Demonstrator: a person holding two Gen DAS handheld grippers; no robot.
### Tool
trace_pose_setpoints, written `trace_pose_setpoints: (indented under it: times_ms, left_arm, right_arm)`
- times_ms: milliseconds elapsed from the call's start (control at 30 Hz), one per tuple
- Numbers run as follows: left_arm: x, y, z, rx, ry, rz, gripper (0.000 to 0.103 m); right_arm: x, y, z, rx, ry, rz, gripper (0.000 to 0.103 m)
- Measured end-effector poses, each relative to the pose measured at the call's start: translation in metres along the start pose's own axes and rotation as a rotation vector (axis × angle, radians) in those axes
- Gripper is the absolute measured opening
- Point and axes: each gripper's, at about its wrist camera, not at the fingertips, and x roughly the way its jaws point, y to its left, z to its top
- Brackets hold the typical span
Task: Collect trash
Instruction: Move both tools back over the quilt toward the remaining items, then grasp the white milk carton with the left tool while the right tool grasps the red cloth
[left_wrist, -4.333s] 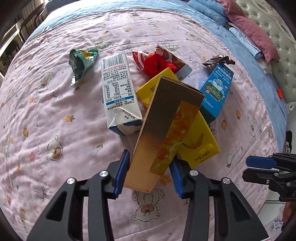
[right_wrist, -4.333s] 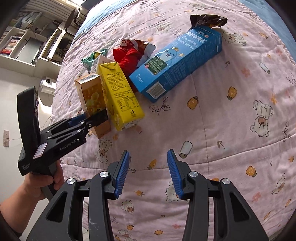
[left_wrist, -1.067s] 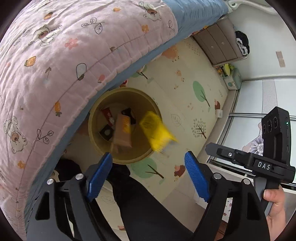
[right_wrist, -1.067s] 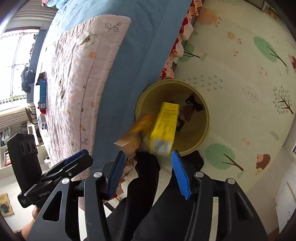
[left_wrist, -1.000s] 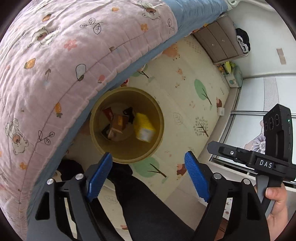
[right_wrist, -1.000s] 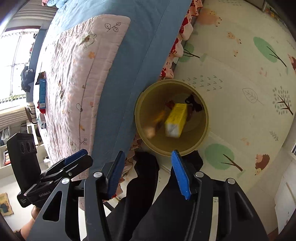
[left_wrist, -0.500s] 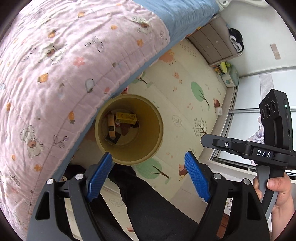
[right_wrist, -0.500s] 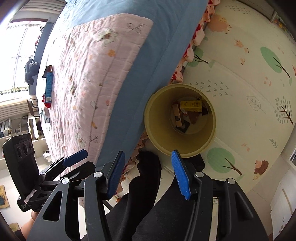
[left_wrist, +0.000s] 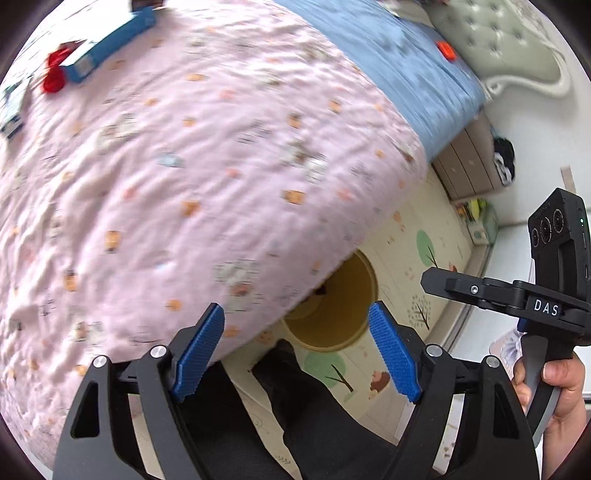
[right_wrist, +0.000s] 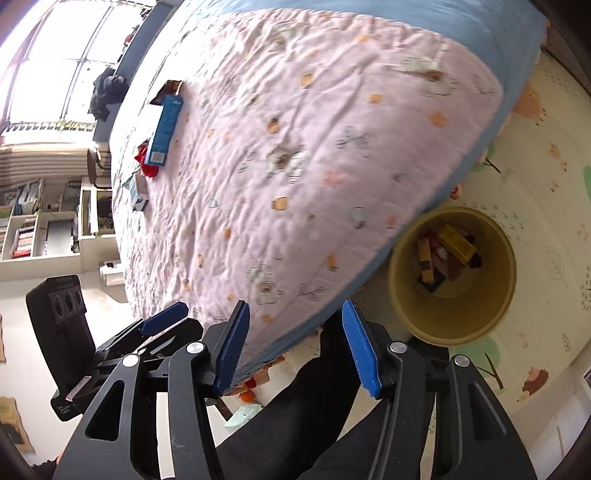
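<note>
My left gripper (left_wrist: 295, 350) is open and empty over the bed's edge. My right gripper (right_wrist: 295, 343) is open and empty too. The yellow bin (right_wrist: 495, 302) stands on the floor by the bed; it holds a yellow carton (right_wrist: 456, 240), a brown carton (right_wrist: 424, 258) and other trash. In the left wrist view the bin (left_wrist: 354, 325) is half hidden by the quilt. A blue box (left_wrist: 110, 40) and a red wrapper (left_wrist: 55, 74) lie far off on the pink quilt (left_wrist: 207, 155). The right wrist view also shows the blue box (right_wrist: 166, 125), the red wrapper (right_wrist: 146, 162) and a dark wrapper (right_wrist: 170, 88).
The person's dark-trousered legs (left_wrist: 314, 424) are below both grippers. A patterned play mat (right_wrist: 546, 206) covers the floor around the bin. A drawer unit (left_wrist: 469, 166) stands by the wall. A milk carton (right_wrist: 138, 192) lies on the quilt farther back. Shelves (right_wrist: 44, 229) stand beyond the bed.
The two cartons fell into the bin and now lie there. Both grippers have swung up from the bin toward the bed; the left view now shows mostly quilt. Both stay open.
</note>
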Motion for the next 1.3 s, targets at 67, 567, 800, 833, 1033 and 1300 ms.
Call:
trace_pose_setpoints:
  times_ms: [67, 567, 800, 833, 1033, 1300]
  left_arm:
    - [-0.017, 0.032, 0.005, -0.043, -0.026, 0.016, 0.081]
    - [-0.101, 0.226, 0.038, -0.285, -0.177, 0.096, 0.083]
    - [-0.11, 0.269, 0.065, -0.384, -0.219, 0.117, 0.083]
    - [-0.11, 0.274, 0.071, -0.397, -0.223, 0.125, 0.083]
    - [-0.105, 0.307, 0.106, -0.501, -0.234, 0.165, 0.084]
    - [-0.084, 0.35, 0.165, -0.553, -0.213, 0.207, 0.084]
  right_arm:
    - [0.015, 0.031, 0.006, -0.037, 0.011, 0.004, 0.052]
    - [0.115, 0.22, 0.044, -0.235, 0.048, 0.022, 0.052]
    - [0.14, 0.272, 0.068, -0.318, 0.082, 0.029, 0.052]
    - [0.145, 0.277, 0.073, -0.331, 0.09, 0.028, 0.052]
    - [0.174, 0.302, 0.109, -0.423, 0.15, 0.006, 0.052]
    - [0.213, 0.326, 0.172, -0.462, 0.189, -0.01, 0.052]
